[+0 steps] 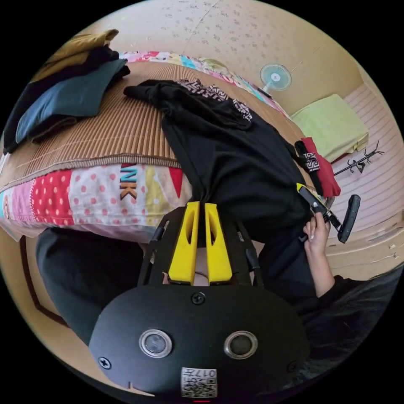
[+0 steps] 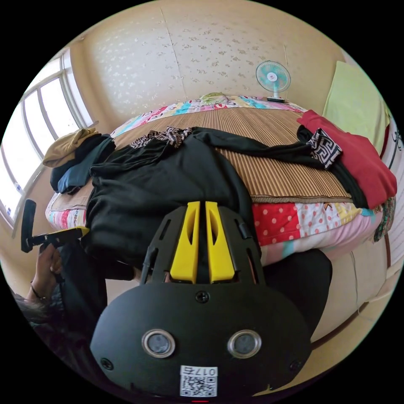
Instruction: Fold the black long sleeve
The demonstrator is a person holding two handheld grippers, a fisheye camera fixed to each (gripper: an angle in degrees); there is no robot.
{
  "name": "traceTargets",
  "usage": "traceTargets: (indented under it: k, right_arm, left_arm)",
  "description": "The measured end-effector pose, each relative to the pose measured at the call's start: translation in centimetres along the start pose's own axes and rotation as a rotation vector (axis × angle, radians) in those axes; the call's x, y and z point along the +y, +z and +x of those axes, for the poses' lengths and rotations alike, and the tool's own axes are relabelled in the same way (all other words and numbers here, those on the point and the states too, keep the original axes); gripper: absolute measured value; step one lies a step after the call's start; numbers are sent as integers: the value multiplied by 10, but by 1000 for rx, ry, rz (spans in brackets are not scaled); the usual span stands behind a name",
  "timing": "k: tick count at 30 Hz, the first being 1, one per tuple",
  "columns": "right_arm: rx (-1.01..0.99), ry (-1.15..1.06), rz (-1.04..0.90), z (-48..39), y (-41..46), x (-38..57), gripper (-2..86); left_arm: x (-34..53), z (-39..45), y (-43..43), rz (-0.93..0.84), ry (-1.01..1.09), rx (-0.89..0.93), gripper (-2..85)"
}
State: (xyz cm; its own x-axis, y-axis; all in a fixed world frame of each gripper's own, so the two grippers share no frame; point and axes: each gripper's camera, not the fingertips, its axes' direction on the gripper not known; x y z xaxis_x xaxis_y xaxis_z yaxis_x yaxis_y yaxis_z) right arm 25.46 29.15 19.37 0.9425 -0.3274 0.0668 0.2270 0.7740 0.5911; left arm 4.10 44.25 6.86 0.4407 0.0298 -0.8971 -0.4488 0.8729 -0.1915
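At the bed (image 2: 294, 227) edge, both my grippers, left (image 1: 201, 206) and right (image 2: 201, 205), pinch the black long sleeve (image 2: 168, 185) hem; I should pull evenly, keeping it flat.

A: Bed layout?
B: Long sleeve (image 2: 168, 185) lies on the mat (image 2: 273, 168), hem hanging over the bed's (image 2: 311, 227) near edge. One sleeve runs right toward the red garment (image 2: 357, 160) at the right end.
A: Left end?
B: Folded stack (image 2: 75, 160) there, near the window (image 2: 38, 126).
A: Behind?
B: Fan (image 2: 272, 78) past the far edge, by the wall.
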Motion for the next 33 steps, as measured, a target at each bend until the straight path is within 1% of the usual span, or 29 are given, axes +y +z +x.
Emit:
traceTargets:
  k: [1,4,8,10,11,12,13,15,17,18,20,22,23,24,26,27,28,30,31,33]
  right_arm:
    - [4,-6,0,-3,1,1,16]
    - [-10,-34,34,-16,-3,9,10]
    - [-17,-29,10,-33,5,15,6]
    - [11,-62,-100,-44,30,8,6]
    - [49,-89,-230,-51,58,3,5]
    - [78,-130,-272,-59,70,2,5]
    - [91,-143,-274,-63,69,2,5]
    - [149,-160,-387,-75,79,3,5]
    - [190,-186,-439,-83,84,9,6]
    - [214,-191,-463,-85,86,12,7]
    - [222,-177,-441,-84,78,11,8]
    - [213,-153,-338,-84,58,2,11]
    - [189,-145,-256,-85,43,-7,14]
    - [152,-141,-189,-87,32,-19,19]
    - [77,-150,-152,-93,28,-45,34]
    - [25,-164,-156,-99,31,-67,56]
    - [4,-171,-158,-102,33,-79,66]
    - [-48,-202,-137,-118,47,-125,101]
    - [-58,-218,-126,-123,52,-138,106]
    - [-74,-274,-100,-146,79,-191,118]
  left_arm:
    - [2,-4,-2,-11,-10,-10,21]
    - [27,-25,-36,83,-86,-87,10]
    - [50,-58,-53,111,-151,14,6]
    - [57,-67,-57,137,-164,31,0]
    - [62,-70,-64,185,-161,37,-4]
    - [64,-71,-75,252,-145,44,-6]
    - [64,-71,-80,290,-137,44,-6]
    - [53,-68,-96,408,-98,25,-4]
    - [29,-65,-93,421,-64,32,4]
    - [10,-64,-87,425,-24,64,13]
    - [-16,-61,-74,440,33,102,27]
    - [-37,-60,-53,445,88,72,27]
    - [-48,-63,-29,414,112,23,23]
    - [-56,-68,2,342,135,-18,19]
    - [-58,-82,51,227,153,-44,11]
    - [-44,-92,46,321,143,8,6]
    - [-41,-97,43,340,129,27,3]
    - [-44,-105,40,299,143,33,-4]
    - [-44,-106,39,301,158,26,-5]
    - [-42,-112,34,311,180,5,-8]
